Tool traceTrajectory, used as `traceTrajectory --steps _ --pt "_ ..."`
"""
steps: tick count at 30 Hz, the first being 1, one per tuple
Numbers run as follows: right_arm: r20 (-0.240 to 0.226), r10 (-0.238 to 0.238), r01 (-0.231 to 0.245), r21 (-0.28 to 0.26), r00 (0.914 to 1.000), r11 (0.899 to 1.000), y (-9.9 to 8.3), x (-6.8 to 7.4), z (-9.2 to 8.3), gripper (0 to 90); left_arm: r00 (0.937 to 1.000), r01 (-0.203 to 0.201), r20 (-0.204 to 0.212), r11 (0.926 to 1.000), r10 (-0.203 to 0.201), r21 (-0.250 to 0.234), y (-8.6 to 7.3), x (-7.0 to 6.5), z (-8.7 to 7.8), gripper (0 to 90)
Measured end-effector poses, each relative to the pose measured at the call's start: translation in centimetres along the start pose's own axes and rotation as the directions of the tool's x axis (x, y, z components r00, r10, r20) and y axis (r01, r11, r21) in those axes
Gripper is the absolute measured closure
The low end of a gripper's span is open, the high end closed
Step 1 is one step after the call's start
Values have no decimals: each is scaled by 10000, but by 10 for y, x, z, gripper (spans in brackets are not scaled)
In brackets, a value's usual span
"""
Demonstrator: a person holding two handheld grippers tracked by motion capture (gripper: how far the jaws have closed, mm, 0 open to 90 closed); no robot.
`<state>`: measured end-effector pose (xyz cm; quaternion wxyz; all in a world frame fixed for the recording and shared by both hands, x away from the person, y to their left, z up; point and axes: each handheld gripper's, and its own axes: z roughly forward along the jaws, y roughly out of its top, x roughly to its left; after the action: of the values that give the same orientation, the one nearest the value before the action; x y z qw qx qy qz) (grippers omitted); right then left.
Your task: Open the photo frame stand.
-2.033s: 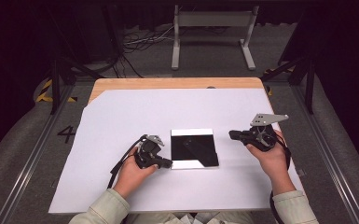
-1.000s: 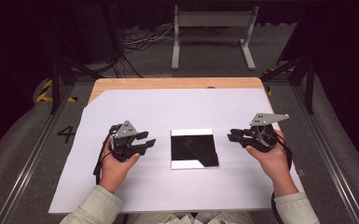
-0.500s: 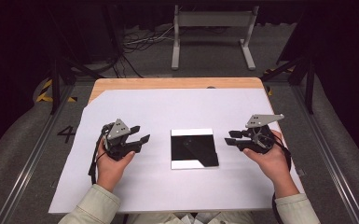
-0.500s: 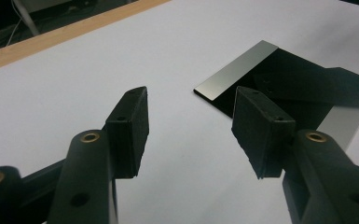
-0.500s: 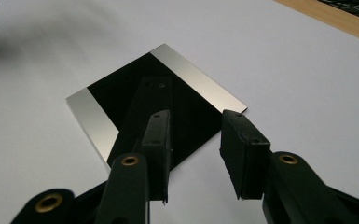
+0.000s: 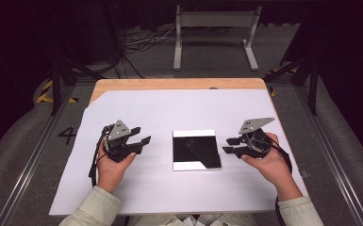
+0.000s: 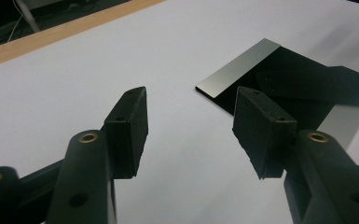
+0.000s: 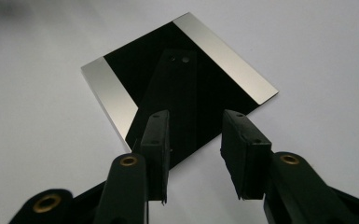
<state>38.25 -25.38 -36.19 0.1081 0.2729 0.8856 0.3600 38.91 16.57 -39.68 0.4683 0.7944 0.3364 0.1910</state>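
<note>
Left hand-held gripper [image 6: 139,141]: jaws apart, nothing btwn them, just been opening; sits left of the mirror tile [image 6: 196,149], clear of it. Right hand-held gripper [image 6: 232,145]: jaws part-open, empty, also just been widening; tips just beside the tile's right edge, not touching.

Tile = flat square, dark reflective face w/ pale strips along two edges, lying flat mid-bench on the white sheet [image 6: 179,113] covering the bench [image 6: 169,84].

Step in hand, as I read it: both grippers standing off, tile resting free. To pick it up well: it's thin and flat, so come in low, one jaw sliding under an edge, other on top; close gently, glossy face prob slips. The second gripper could brace the opposite edge so the tile doesn't skid.

Writing: a "4" [image 6: 68,135] marked on the floor left of the bench; no brand or label legible on tile or grippers.
</note>
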Motion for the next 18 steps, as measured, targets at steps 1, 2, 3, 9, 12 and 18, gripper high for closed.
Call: traceTrajectory --steps 1,2,3,9,12,18 --pt "-61 -54 55 150 10000 9999 0 1 2 627 10000 -9 -29 10000 9 80 -1 1 -1 456" --pt "-106 -88 90 213 9999 9997 1 2 3 626 10000 -9 -29 10000 9 80 -1 1 -1 455" --pt "-159 -125 131 332 9998 9994 1 3 5 626 10000 -3 -45 10000 3 100 -1 1 -1 455" --pt "-544 -476 534 1109 9974 9924 1 7 16 626 9999 40 -99 9998 -38 192 -2 2 0 454" --pt "-747 -500 615 1618 9960 9849 -1 9 23 626 9999 22 -119 9998 -19 221 -2 1 1 453" --pt "-773 -490 653 2242 9958 9724 -4 10 30 648 10000 -9 -76 9996 11 267 -2 0 2 451"
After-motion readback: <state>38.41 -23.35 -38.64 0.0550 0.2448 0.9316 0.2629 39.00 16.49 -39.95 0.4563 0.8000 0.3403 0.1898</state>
